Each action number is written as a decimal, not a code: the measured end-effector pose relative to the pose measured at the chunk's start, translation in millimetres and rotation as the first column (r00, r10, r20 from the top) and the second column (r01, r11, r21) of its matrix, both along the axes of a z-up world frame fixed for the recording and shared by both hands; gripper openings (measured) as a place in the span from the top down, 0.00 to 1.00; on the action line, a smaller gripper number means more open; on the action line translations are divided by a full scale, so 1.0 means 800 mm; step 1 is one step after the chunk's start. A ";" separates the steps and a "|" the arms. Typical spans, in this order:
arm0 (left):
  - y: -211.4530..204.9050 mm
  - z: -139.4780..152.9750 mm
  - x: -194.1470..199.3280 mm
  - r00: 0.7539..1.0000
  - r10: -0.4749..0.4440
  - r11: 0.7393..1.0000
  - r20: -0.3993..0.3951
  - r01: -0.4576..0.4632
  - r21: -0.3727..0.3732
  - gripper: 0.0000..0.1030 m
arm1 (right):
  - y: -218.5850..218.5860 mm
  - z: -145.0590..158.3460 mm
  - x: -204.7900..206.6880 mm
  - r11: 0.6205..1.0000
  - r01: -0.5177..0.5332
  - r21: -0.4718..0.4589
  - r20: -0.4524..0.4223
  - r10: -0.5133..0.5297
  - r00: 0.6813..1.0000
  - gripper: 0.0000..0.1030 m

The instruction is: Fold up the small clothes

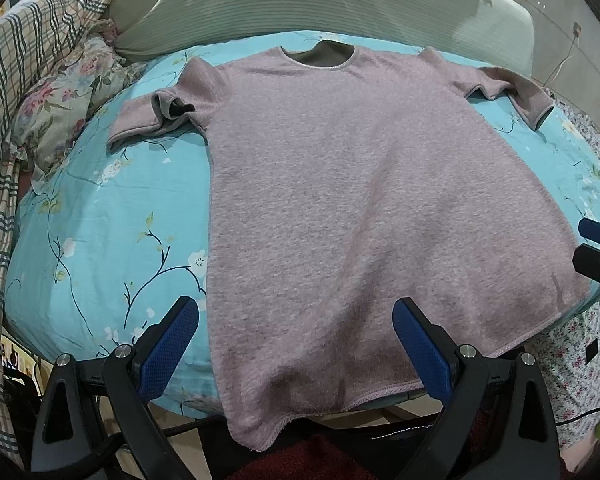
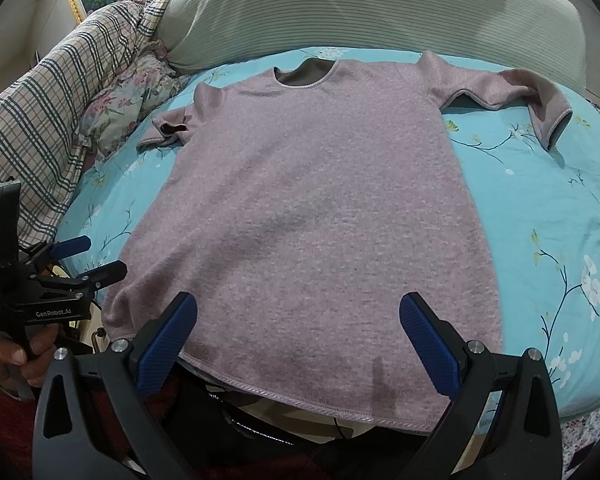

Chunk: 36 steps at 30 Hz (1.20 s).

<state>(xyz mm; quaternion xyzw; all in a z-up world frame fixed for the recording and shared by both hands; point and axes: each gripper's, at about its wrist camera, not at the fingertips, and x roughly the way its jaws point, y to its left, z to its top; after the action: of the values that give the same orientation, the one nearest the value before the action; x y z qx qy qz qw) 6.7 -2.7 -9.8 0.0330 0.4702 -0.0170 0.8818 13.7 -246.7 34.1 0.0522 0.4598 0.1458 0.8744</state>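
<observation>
Fig.: start of fold, both wrist views. A pink-grey short-sleeved top (image 1: 340,200) lies face up and spread flat on the bed (image 1: 100,240), on its turquoise floral sheet. Neckline points to the head end, nr the striped green pillow (image 1: 260,0); hem hangs a little over the foot edge, nearest the cameras. Both sleeves lie out to the sides; left sleeve (image 1: 148,116) is partly crumpled, right sleeve (image 2: 532,100) curls up at its cuff. A plaid quilt (image 1: 28,80) is bunched along the bed's left edge.

Left gripper (image 1: 296,340) hovers over the hem's left part, jaws wide apart, holding nothing; the person's hand (image 2: 12,356) grips its handle. Right gripper (image 2: 298,336) hovers over the hem's right part, jaws also wide apart, empty. Neither pad is seen touching cloth.

Handling (judgement): fabric looks like soft brushed knit, light, limp, w/ no stiffness, so it will drape and sag from any pinch pt. and should not slip much on the ribbed blue pads. Nothing fragile. Best holds: the stitched hem corners, or shoulder seam plus hem on one side, pinching both layers together; smooth the crumpled sleeve first, else it folds in lumpy.
</observation>
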 end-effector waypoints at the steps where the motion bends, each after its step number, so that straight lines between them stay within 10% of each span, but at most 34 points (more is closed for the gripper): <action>1: 0.000 -0.001 0.001 1.000 0.000 1.000 0.000 0.000 -0.007 0.05 | -0.002 0.001 0.000 1.000 -0.002 0.028 -0.015 0.002 1.000 0.02; 23: 0.015 -0.017 0.061 0.998 0.024 1.000 -0.056 -0.025 -0.012 0.04 | -0.106 -0.011 0.060 0.970 0.212 0.120 0.060 -0.220 0.974 0.02; 36: 0.001 -0.015 0.131 0.999 0.014 1.000 -0.043 -0.014 -0.018 0.04 | -0.299 -0.014 0.187 0.809 0.588 0.007 0.109 -0.585 0.804 0.39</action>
<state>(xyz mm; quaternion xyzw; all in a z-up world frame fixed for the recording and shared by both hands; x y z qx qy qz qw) 111.8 -1.7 -22.1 0.0210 0.4892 -0.0158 0.8718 163.2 -485.8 22.8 0.1721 0.3760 -0.1350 0.9004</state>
